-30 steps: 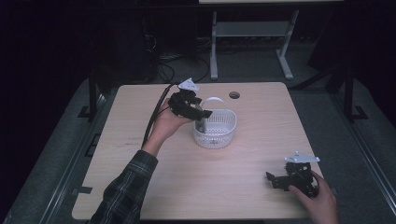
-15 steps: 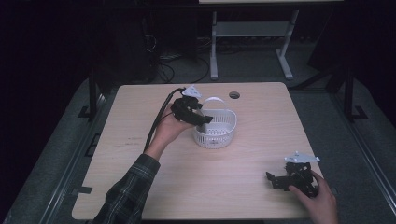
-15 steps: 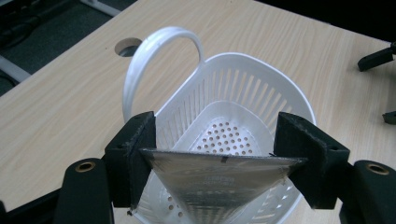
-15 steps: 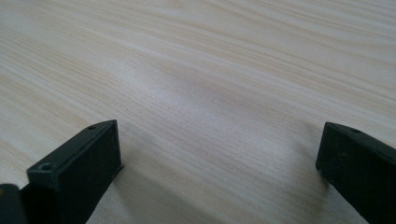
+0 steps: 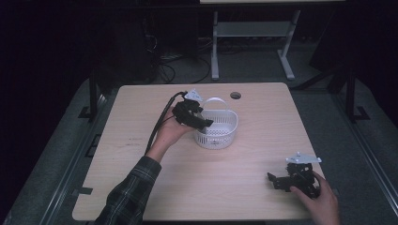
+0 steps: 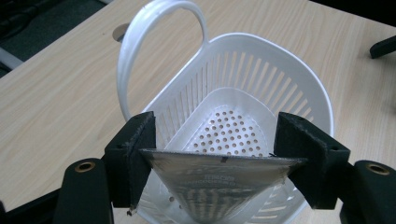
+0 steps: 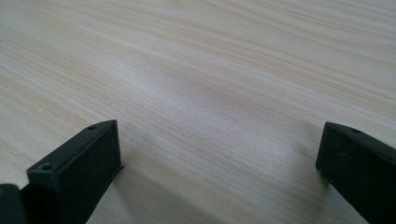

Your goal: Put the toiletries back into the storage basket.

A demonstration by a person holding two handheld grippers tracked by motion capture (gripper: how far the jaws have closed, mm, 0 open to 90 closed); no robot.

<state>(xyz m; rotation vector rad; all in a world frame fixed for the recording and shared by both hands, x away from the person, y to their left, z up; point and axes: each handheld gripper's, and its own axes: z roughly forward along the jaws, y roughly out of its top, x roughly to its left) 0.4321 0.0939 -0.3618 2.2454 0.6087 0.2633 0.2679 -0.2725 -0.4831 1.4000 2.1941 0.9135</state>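
A white slotted plastic basket (image 5: 220,132) with a loop handle (image 6: 135,42) stands on the far middle of the wooden table (image 5: 263,122). My left gripper (image 5: 205,123) hovers over its left rim, tilted down into it. In the left gripper view, my left gripper (image 6: 222,155) is shut on a silvery foil packet (image 6: 219,186), whose two side edges sit against the pads, above the basket's perforated floor (image 6: 231,133). My right gripper (image 5: 277,180) rests low at the table's near right corner. Its jaws stand wide apart (image 7: 219,158) with only bare wood between them.
A round cable hole (image 5: 235,95) lies in the tabletop behind the basket. The left gripper's black cable (image 5: 158,127) trails toward the near left. A metal stand (image 5: 253,33) is on the dark floor beyond the table.
My left gripper with the packet has edged slightly down and toward the basket. The right gripper has stayed still.
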